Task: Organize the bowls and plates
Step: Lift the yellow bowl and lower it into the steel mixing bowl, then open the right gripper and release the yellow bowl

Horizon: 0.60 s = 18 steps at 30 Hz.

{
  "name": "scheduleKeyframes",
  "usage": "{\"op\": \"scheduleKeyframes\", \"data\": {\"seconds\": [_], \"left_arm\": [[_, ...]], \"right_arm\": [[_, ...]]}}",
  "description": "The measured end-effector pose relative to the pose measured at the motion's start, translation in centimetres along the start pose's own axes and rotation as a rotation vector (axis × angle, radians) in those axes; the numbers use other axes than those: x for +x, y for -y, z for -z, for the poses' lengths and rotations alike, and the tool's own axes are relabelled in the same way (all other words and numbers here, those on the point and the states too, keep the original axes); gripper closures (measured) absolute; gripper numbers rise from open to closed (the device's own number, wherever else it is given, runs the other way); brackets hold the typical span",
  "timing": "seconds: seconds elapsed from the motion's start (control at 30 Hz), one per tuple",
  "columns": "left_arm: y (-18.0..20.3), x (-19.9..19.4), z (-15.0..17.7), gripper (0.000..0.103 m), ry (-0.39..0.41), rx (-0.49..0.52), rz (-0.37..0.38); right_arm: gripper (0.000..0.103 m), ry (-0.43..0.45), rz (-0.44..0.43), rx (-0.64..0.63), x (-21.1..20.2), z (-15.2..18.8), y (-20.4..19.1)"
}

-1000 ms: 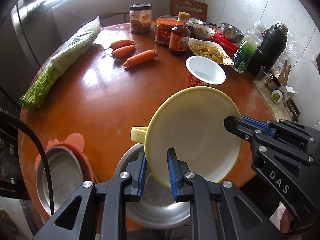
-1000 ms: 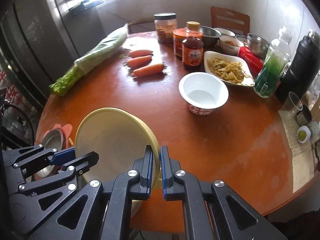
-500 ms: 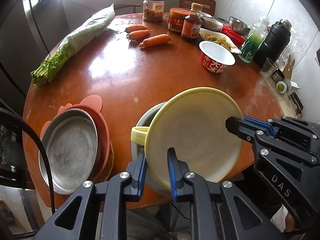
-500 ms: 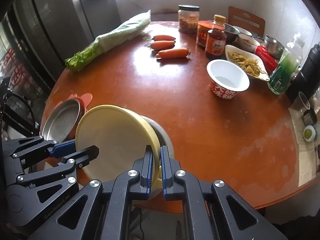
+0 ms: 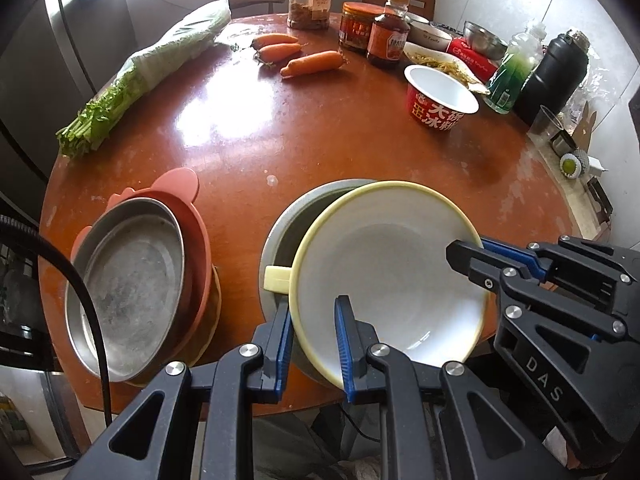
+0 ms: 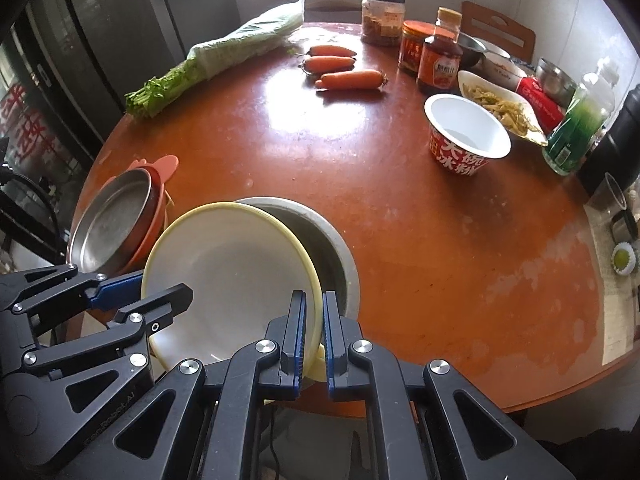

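Observation:
A pale yellow bowl (image 5: 384, 276) with a small handle is held tilted over a grey metal bowl (image 5: 304, 216) at the table's near edge. My left gripper (image 5: 312, 304) is shut on its near-left rim. My right gripper (image 6: 314, 300) is shut on its right rim; it also shows in the left wrist view (image 5: 468, 256). The yellow bowl (image 6: 228, 272) overlaps the grey bowl (image 6: 320, 232) in the right wrist view. A steel plate (image 5: 128, 280) lies in a pink plate (image 5: 192, 232) to the left.
On the round wooden table (image 5: 320, 140): bagged greens (image 5: 152, 72), three carrots (image 5: 312, 62), jars and a sauce bottle (image 5: 388, 32), a red instant-noodle cup (image 5: 440, 96), a dish of food, a green bottle (image 5: 512, 76), a black flask (image 5: 552, 72).
Both grippers have drawn back towards the near edge with the yellow bowl and lowered it, less tilted, onto the grey bowl. The steel and pink plates came into fuller view.

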State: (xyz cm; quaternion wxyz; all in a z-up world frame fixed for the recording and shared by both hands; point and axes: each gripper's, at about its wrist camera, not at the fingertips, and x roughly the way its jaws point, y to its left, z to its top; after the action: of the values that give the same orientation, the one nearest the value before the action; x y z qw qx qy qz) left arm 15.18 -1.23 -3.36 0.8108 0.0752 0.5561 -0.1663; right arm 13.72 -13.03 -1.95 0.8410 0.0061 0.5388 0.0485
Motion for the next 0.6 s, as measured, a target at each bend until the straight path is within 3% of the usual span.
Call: {"op": "scheduleKeyframes", "data": {"seconds": [0.6], "left_arm": [[-0.1,1.6,-0.4,0.082,-0.018,-0.014,0.009]], "right_arm": [[0.094,-0.005,0.023,0.003,1.2,-0.9,0.2]]}}
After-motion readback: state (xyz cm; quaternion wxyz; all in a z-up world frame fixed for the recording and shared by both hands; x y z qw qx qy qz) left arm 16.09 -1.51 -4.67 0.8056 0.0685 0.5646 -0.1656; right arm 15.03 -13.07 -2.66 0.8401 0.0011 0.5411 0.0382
